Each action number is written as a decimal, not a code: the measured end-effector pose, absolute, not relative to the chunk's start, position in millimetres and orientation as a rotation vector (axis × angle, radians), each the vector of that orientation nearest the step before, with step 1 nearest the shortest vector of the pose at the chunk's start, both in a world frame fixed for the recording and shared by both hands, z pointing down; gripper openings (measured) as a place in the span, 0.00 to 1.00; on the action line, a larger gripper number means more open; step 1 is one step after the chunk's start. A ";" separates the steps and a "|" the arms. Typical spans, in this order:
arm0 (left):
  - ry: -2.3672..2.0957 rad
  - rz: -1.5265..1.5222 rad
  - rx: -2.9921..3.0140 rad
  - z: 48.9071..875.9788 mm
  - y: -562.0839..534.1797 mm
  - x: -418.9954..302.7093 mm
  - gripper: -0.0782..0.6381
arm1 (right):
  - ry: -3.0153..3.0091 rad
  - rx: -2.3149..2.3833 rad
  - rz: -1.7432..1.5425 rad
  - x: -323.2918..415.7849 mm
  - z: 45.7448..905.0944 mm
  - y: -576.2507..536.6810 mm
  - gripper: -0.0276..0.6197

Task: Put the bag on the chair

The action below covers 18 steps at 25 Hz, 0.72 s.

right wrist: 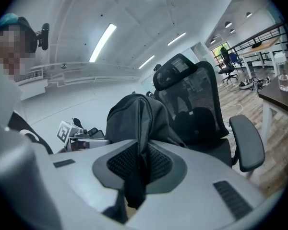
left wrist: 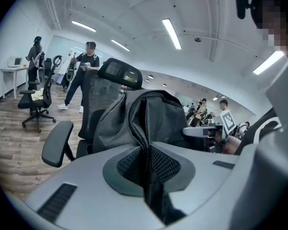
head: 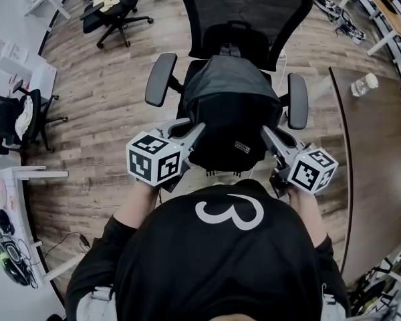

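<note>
The dark bag (head: 230,105) hangs between our two grippers over the seat of the chair (head: 195,25). It sits between the two armrests (head: 160,79) and just in front of the mesh backrest (head: 247,5). We cannot tell whether its base touches the seat.

Our left gripper (left wrist: 145,158) is clenched on a fold of fabric at the bag's left side. The fold runs up between the fingers (left wrist: 127,166), pinched by their ribbed pads. Our right gripper (right wrist: 140,159) grasps the bag's right side the same way, with a dark strip of fabric trailing down out of its fingers.

Around the chair is a wooden floor (head: 107,112). To the right stands a dark worktop (head: 381,152) with a bottle (head: 364,84) on it.
</note>
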State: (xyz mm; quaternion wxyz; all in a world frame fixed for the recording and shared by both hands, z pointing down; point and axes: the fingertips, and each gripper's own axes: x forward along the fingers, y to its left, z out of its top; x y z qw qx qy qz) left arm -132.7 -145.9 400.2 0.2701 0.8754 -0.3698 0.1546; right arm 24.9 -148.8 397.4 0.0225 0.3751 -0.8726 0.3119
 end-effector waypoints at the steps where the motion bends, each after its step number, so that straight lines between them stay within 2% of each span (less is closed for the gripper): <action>1: -0.995 0.414 2.363 398.5 -151.0 -131.1 0.17 | -2.706 1.165 0.958 26.5 395.0 -153.7 0.14; 18: -1.013 0.448 2.334 397.8 -241.9 -95.7 0.17 | -2.707 1.146 0.991 61.3 395.0 -245.1 0.14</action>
